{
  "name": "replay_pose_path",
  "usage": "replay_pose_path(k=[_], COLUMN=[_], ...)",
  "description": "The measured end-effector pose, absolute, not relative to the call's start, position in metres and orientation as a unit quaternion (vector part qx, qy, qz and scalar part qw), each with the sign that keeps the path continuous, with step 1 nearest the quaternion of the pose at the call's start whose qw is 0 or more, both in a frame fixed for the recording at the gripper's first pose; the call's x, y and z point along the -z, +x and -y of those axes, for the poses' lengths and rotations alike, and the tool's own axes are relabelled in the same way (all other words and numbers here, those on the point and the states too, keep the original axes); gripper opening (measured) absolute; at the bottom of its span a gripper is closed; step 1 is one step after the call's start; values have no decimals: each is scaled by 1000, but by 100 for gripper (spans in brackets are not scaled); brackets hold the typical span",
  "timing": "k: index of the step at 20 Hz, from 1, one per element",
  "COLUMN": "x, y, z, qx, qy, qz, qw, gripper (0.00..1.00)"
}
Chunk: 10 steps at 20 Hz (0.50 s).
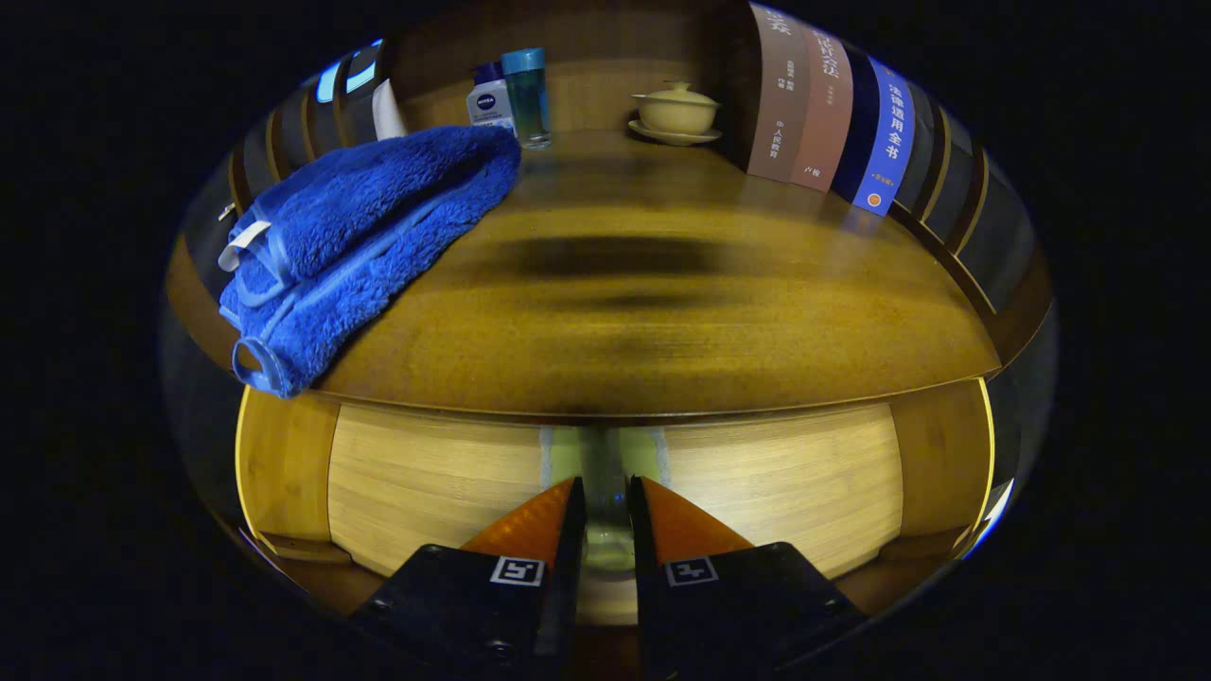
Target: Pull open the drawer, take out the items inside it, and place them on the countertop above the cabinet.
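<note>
My gripper [605, 497] is shut on a narrow, clear glassy object [605, 454] that stands upright between the fingers; its top rises a little above the fingertips. It is too see-through to tell exactly what it is. Right behind it is the cabinet's pale wooden drawer front [776, 482], set between darker side panels. Whether the drawer stands open cannot be told from here. Above it the brown wooden countertop [662, 312] stretches away, its front edge just over the held object.
A folded blue towel [359, 236] lies on the countertop's left side, hanging over the front edge. At the back stand a white bottle [487, 99], a teal-capped bottle [526, 95] and a cream lidded bowl on a saucer [676, 112]. Books [823, 113] line the right.
</note>
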<state>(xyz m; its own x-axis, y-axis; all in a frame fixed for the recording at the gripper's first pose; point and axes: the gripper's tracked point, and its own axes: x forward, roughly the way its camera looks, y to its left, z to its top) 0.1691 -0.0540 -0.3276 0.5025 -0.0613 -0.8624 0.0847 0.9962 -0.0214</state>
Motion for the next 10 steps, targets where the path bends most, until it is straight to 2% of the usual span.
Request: replay_pose_path(k=[1,6,10], x=[323,297,254], y=[168,161,143], z=[53,56,49], qx=[41,45,24], qy=[21,56,77], qz=[-500,-509,-508], qw=[865,858,858], gripper=[20,20,20])
